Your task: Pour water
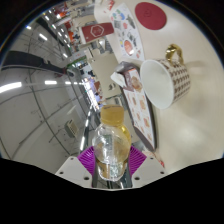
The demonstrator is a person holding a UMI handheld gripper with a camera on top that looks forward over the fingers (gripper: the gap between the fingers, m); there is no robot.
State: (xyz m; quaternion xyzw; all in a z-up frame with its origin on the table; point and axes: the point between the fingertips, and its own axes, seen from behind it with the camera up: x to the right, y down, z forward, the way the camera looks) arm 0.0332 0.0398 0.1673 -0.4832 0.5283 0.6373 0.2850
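Gripper (111,166) is clamped on a clear plastic bottle (112,148): both purple pads (90,158) press its sides, one on each side, no visible gap. Fingers are only partly open, set to the bottle's width.

Bottle sits between the fingers, pointing forward and away from the camera. Its body is transparent and ribbed. Yellowish liquid (114,119) shows in the far end of it. Cannot tell whether a cap is on.

The whole view is strongly tilted, so the scene looks rotated.

Beyond the bottle, up and to the right of it, is a white mug (165,78) with a dotted pattern around the lower body and a gold handle (174,50). Its open mouth faces the bottle. Mug and bottle are apart, not touching. No water stream is visible between them.

The mug stands on a white table (135,110) printed with pink/red shapes, including a large red circle (150,13) farther off. A small printed card or packet (128,72) lies just beside the mug.

Left of the table is a grey floor (40,110), with blurred room background beyond.
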